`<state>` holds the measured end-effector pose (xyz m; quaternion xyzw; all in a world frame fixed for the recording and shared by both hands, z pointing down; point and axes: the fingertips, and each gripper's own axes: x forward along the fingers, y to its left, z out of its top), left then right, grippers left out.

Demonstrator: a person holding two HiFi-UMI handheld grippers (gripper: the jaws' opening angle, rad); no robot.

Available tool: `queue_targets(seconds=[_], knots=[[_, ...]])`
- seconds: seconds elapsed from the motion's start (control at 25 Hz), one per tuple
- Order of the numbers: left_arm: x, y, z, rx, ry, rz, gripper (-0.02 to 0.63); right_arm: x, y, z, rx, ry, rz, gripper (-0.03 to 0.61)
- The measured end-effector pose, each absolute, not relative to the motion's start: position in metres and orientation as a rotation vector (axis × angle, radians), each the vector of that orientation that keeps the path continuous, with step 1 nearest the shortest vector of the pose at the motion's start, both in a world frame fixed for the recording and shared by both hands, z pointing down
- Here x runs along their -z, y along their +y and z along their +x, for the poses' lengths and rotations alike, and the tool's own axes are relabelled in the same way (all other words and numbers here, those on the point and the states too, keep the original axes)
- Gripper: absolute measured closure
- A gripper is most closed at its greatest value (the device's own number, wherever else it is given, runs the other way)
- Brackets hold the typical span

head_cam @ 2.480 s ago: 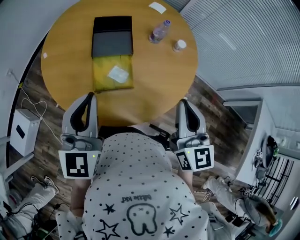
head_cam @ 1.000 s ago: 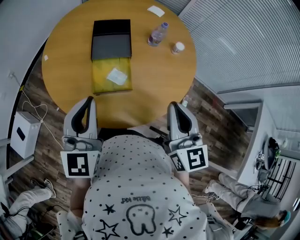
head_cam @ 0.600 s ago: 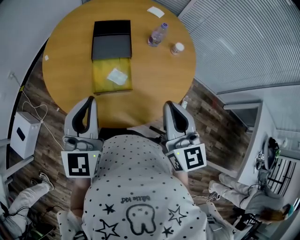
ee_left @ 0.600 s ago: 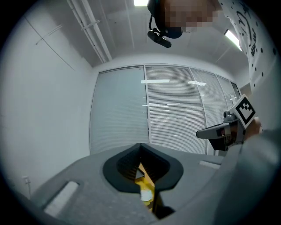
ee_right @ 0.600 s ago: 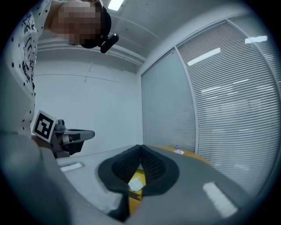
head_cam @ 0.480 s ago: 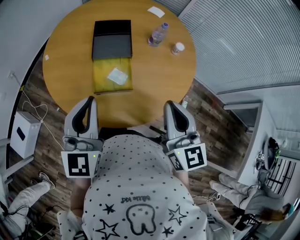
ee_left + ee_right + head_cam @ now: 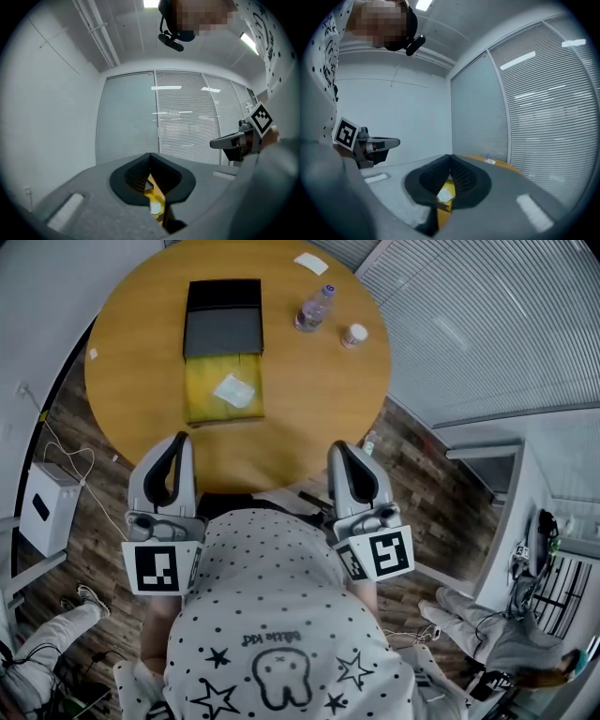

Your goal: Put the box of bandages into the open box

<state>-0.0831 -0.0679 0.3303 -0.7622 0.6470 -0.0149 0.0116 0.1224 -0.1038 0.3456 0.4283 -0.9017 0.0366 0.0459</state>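
Your left hand-held gripper (image 7: 180,439) and right hand-held gripper (image 7: 340,448) are both clenched, empty. The box of bandages (image 7: 233,390) lies far ahead, askew, apparently inside the open box (image 7: 201,410), nearer your left.

- The right grey tongs (image 7: 340,448) have slid left along the near edge of the round yellow wooden bench (image 7: 319,390), ending closer to that edge's middle.
- Their black-and-white marker cube (image 7: 377,555) has moved left with them.
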Motion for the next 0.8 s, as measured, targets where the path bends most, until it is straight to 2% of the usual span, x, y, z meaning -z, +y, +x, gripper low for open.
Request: queue_targets(seconds=[0.8], knots=[[-0.342,-0.07,-0.079,0.133,1.992,-2.39,0.604,-0.346,-0.104,0.13,-0.08,-2.726,1.304,0.574]])
